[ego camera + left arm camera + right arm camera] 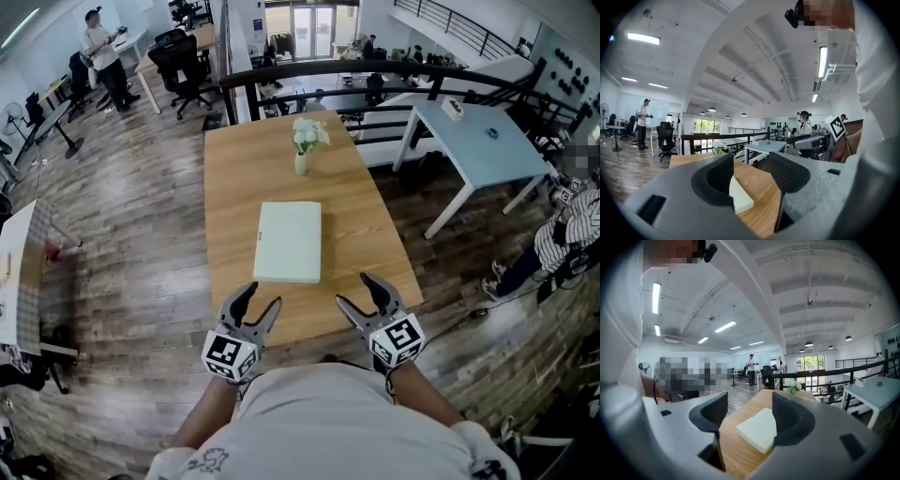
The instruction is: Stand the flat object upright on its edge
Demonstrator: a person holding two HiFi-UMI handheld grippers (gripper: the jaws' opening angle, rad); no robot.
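Note:
A flat pale-green book-like slab lies on its face in the middle of the wooden table. My left gripper hangs over the table's near edge, left of the slab's near corner, jaws open and empty. My right gripper is at the near edge to the slab's right, also open and empty. The left gripper view catches the slab's corner between the open jaws, some way ahead of the left gripper. In the right gripper view the slab lies ahead of the right gripper.
A small vase of white flowers stands on the table beyond the slab. A black railing and a light blue table are behind and to the right. A seated person in stripes is at far right.

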